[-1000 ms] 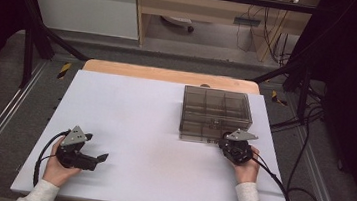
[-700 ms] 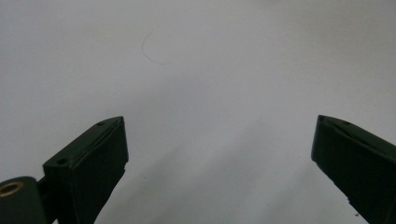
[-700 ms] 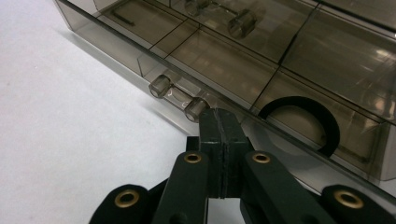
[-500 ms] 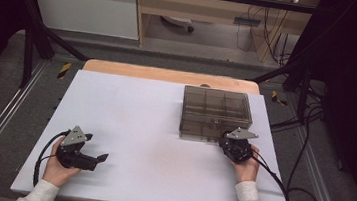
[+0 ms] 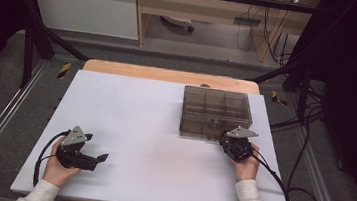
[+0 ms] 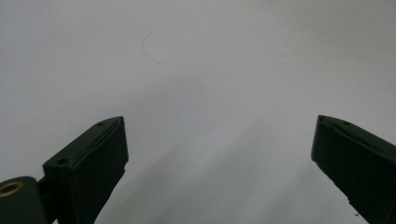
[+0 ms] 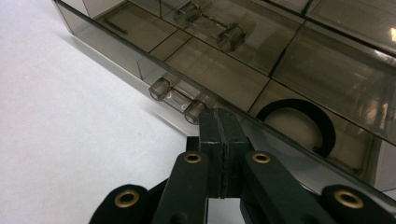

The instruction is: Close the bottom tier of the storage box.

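- Smoked transparent compartment box [image 5: 216, 113]: sits right of centre in the high view, on the white table [image 5: 138, 126], lid down.
- Right gripper [image 7: 219, 122]: jaws closed together, nothing between them; tips at the box's front edge, just beside a clear latch [image 7: 179, 99].
- Black ring [image 7: 299, 126]: lies in a front compartment.
- Left gripper [image 5: 102, 157]: lower left of the high view, jaws wide apart over bare table.
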Motion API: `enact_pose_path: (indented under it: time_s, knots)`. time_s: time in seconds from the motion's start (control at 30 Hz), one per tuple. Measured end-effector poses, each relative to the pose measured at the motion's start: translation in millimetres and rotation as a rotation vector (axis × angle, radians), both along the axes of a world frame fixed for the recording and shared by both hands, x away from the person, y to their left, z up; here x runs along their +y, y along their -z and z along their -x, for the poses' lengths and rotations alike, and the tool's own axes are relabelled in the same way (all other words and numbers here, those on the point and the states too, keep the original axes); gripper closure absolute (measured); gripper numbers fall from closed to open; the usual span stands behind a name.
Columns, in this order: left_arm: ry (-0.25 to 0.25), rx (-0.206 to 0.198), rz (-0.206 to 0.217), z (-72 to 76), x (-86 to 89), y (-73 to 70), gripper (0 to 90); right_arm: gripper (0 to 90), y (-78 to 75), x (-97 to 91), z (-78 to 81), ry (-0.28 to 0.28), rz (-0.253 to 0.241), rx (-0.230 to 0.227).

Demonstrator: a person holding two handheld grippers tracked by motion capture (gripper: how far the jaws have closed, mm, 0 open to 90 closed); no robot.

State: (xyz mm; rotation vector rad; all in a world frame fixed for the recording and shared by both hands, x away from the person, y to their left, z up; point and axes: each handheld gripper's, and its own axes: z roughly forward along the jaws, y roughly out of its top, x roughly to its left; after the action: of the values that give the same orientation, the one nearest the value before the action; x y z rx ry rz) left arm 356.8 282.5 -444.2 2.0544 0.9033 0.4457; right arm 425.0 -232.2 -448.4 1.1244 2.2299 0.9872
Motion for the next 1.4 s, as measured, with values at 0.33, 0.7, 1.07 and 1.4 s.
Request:
enact_pose_path:
  time_s: [0.33,0.7,1.07,1.4]
  knots:
    - [-0.001,0.001,0.0,-0.2,0.1,0.2,3.6,90.0,0.9,1.0,-2.4,0.003,0.005,0.0]
    - [-0.001,0.001,-0.001,-0.2,0.0,0.4,3.6,90.0,1.7,2.6,-5.0,0.002,0.015,-0.008]
    - [-0.001,0.001,-0.001,-0.3,-0.1,0.4,3.6,90.0,1.8,2.7,-7.8,0.006,0.018,-0.017]
    - [-0.001,0.002,-0.002,-0.3,-0.1,0.5,3.5,90.0,2.6,2.4,-10.7,0.01,0.023,-0.022]
